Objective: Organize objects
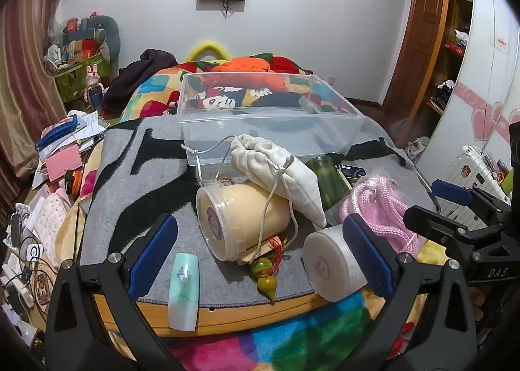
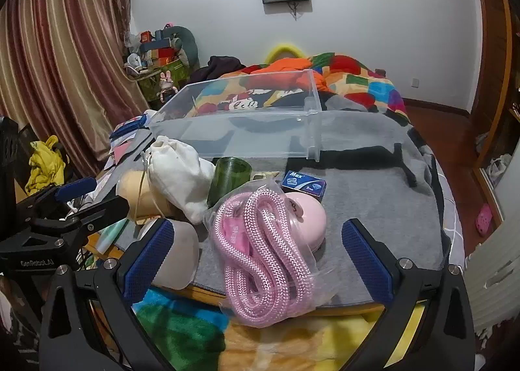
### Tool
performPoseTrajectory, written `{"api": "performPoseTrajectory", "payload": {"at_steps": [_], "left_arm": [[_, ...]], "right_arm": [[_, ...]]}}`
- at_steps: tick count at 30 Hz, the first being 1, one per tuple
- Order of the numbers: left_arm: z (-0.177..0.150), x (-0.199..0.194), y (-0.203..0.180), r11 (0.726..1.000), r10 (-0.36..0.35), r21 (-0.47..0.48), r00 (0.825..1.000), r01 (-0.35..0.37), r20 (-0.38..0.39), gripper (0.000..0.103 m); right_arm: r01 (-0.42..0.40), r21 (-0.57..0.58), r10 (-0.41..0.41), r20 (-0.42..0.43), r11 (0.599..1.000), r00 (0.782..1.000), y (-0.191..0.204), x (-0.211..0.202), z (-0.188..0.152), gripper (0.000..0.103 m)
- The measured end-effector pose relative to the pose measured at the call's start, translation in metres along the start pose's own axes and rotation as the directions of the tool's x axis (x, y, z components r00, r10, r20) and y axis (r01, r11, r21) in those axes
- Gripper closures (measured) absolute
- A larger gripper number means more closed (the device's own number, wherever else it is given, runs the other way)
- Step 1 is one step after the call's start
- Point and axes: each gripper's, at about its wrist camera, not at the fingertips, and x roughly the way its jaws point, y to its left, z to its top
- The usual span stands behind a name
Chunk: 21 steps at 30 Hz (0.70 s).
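Clear plastic bin (image 1: 269, 124) waits empty at upper centre, ready for the jars, cloth pouch (image 1: 279, 172) and pink rope (image 2: 260, 250) cluttering the grey mat below, as left gripper (image 1: 260, 257) and right gripper (image 2: 256, 257) hover spread wide

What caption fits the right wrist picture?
Open right hand-held gripper hovers over bagged pink rope before an empty clear bin.

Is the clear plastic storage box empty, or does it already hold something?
Empty: through the clear plastic storage box only the grey mat and bedding show.
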Motion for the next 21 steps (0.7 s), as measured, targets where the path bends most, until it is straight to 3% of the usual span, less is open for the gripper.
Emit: {"api": "performPoseTrajectory", "payload": {"at_steps": [21], "left_arm": [[-0.0030,0.0017,0.0019,1.000,-0.024,-0.018,1.000,0.023,-0.017,0.000]], "right_arm": [[0.004,-0.025,-0.004,-0.004,1.000,1.000,0.0057,0.0011,-0.0022,0.000]]}}
